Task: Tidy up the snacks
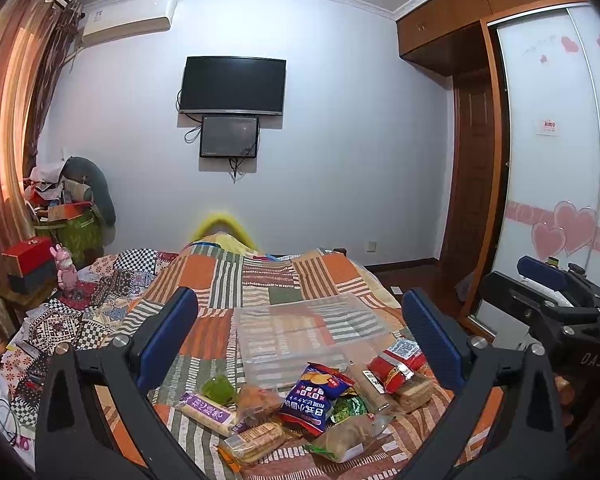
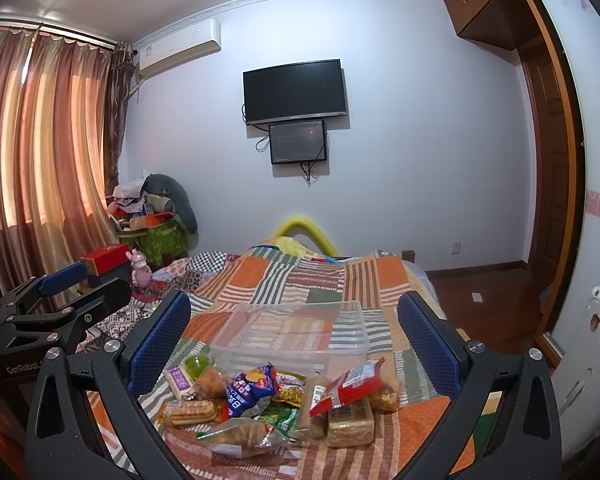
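Observation:
A pile of snack packets lies on the patchwork bedspread [image 1: 260, 276]: a blue chip bag [image 1: 314, 394] [image 2: 250, 392], a red packet [image 1: 396, 364] [image 2: 350, 384], a purple-labelled packet [image 1: 206, 410] [image 2: 179, 380], cracker packs [image 1: 256, 442] [image 2: 190, 411] and a clear bag of biscuits [image 2: 244, 434]. A clear plastic box [image 1: 300, 332] [image 2: 296, 332] stands empty just behind the pile. My left gripper [image 1: 300, 320] is open above the pile, holding nothing. My right gripper [image 2: 294, 322] is open above it too, empty. Each gripper shows at the other view's edge.
The bed's right edge drops to a wooden floor [image 2: 496, 300]. A wardrobe with sliding doors [image 1: 548, 160] stands on the right. Boxes and a pink toy [image 2: 140, 270] sit left of the bed, by curtains [image 2: 40, 140]. A TV [image 2: 296, 92] hangs on the far wall.

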`<move>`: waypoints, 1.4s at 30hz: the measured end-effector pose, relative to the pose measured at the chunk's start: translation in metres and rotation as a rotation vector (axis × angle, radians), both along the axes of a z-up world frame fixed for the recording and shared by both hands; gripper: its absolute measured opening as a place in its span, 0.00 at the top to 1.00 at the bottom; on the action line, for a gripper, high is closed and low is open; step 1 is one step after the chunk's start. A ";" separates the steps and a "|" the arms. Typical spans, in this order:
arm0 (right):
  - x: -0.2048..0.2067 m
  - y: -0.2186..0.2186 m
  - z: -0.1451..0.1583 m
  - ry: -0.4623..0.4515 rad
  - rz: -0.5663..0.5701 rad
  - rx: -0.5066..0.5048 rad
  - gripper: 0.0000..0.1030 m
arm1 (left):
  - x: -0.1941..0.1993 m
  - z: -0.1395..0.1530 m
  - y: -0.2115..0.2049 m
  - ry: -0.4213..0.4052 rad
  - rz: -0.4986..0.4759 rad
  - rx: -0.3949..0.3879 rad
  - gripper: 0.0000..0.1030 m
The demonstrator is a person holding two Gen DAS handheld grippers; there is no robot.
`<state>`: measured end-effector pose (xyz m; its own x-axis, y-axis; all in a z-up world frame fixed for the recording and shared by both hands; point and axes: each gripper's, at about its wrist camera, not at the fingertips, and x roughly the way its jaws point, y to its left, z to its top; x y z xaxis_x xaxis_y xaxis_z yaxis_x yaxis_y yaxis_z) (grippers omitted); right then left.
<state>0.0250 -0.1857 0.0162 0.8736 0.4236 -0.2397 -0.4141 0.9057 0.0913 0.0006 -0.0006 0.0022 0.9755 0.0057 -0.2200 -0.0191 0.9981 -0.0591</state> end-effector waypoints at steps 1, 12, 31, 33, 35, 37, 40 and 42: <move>0.000 0.000 0.000 0.000 0.000 0.000 0.00 | 0.000 0.000 0.000 -0.001 0.000 0.001 0.00; -0.001 -0.002 0.002 0.006 -0.002 0.003 0.00 | -0.001 0.001 0.001 -0.001 -0.001 0.000 0.00; 0.002 0.000 -0.001 0.012 -0.003 0.003 0.00 | -0.001 0.000 0.000 -0.002 -0.002 0.002 0.00; 0.002 0.000 -0.001 0.011 -0.003 0.003 0.00 | -0.001 -0.001 0.001 -0.001 -0.004 0.001 0.00; 0.002 0.000 -0.001 0.011 -0.002 0.003 0.00 | 0.000 -0.001 0.001 -0.001 -0.006 0.000 0.00; 0.002 0.000 -0.001 0.011 0.000 0.001 0.00 | -0.001 -0.002 0.001 -0.002 -0.006 -0.001 0.00; 0.002 0.000 -0.002 0.008 -0.001 -0.004 0.00 | 0.000 -0.003 0.002 -0.002 -0.004 -0.004 0.00; 0.001 0.001 -0.003 0.003 -0.003 -0.007 0.00 | 0.001 -0.005 0.002 0.000 -0.003 -0.006 0.00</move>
